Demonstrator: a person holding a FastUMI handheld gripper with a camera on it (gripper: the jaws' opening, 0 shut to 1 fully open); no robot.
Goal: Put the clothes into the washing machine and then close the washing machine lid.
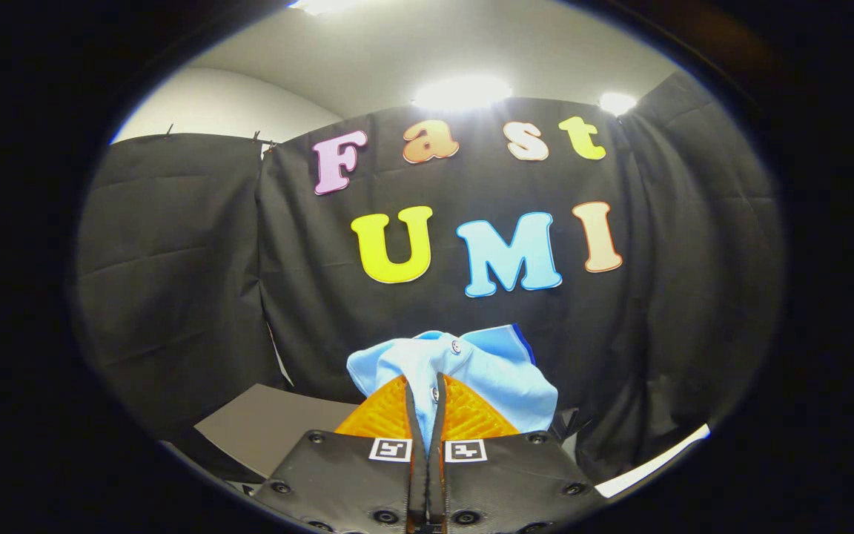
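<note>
Black cloth wall (pixel 175 282) of the booth, hung in folds, spans the background beneath a pale ceiling (pixel 397 52) with bright lamps (pixel 462 92). A grey flat panel (pixel 264 434) lies low, beside and behind the tongs. Light-blue shirt (pixel 501 371), with a button placket and a darker blue edge at its upper corner, is held raised in front of the wall, bunched over and just ahead of the fingertips. Tongs (pixel 425 400): the two orange ribbed fingers (pixel 379 415) are drawn together, clamped on a fold of the shirt's placket between them.
</note>
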